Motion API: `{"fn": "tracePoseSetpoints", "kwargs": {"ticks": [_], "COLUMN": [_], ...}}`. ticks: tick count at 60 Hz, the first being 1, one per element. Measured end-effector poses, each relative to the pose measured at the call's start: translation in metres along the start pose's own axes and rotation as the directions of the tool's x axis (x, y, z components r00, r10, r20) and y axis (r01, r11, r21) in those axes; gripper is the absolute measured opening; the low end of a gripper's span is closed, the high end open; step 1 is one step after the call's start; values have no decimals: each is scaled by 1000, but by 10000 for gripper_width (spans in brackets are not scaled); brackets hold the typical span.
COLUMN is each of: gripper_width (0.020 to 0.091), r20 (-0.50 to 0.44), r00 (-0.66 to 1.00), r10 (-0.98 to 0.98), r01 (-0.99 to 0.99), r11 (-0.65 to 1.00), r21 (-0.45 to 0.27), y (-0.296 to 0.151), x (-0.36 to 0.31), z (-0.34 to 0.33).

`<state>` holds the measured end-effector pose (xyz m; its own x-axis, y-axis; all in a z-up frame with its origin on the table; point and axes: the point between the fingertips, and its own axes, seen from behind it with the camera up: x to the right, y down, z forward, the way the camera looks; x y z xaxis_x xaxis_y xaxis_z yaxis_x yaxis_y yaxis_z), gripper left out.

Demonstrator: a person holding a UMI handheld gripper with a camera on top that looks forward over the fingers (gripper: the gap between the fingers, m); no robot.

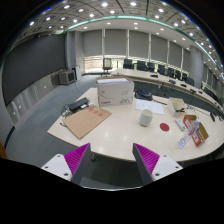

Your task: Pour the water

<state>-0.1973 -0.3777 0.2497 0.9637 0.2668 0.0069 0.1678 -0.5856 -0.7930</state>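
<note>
Ceiling spotlights [104, 5], blinded windows [128, 42], white table [125, 135]

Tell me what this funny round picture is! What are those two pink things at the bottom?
The camera rides on a hand-held gripper, a tool with two fingers. The pink things are pads on its fingers. The fingers are open and hold nothing. The lens is very wide, so the room looks round. Ahead is a big pale table in an office. On it lie a wooden board, a white box, a white cup and a clear bottle. Nothing has been poured yet.
</note>
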Motion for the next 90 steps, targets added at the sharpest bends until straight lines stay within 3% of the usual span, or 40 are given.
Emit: {"fn": "tracePoseSetpoints", "kwargs": {"ticks": [21,54,65,79,87,90], "gripper_width": [866,862,861,850,672,526], "r20": [-92,-238,-239,-247,-251,-252], "r00": [994,954,949,954,955,956], "r10": [65,183,205,172,158,151], "r01": [-65,-167,-174,-115,-95,-88], "r11": [998,982,974,967,965,965], "r21": [6,85,147,227,246,247], "y": [17,87,79,51,46,47], "x": [97,409,480,513,517,517], "z": [19,75,124,182,210,217]}}
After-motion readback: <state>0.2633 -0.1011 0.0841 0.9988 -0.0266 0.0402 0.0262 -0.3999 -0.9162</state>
